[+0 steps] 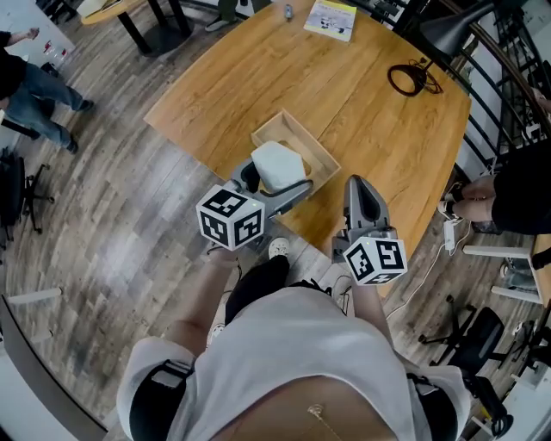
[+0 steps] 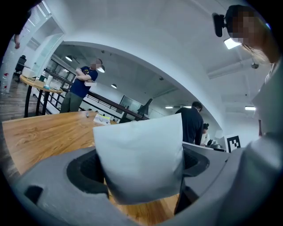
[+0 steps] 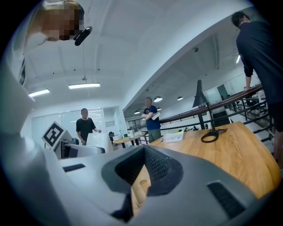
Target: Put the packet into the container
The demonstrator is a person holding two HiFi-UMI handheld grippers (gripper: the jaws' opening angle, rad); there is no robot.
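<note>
In the head view a white packet [image 1: 277,164] hangs over the near corner of an open wooden box container [image 1: 313,144] on the wooden table [image 1: 362,103]. My left gripper [image 1: 274,183] is shut on the packet's lower edge. The left gripper view shows the packet [image 2: 139,159] upright between the grey jaws, with my left gripper [image 2: 141,190] clamped on it. My right gripper [image 1: 356,185] hovers just right of the box, near the table's front edge. In the right gripper view my right gripper [image 3: 140,178] has its jaws together and holds nothing.
A black cable coil [image 1: 411,79] and a booklet [image 1: 331,19] lie at the table's far side, under a black lamp [image 1: 449,30]. A railing runs along the right. One person [image 1: 508,200] stands at the right and another [image 1: 30,86] at the far left.
</note>
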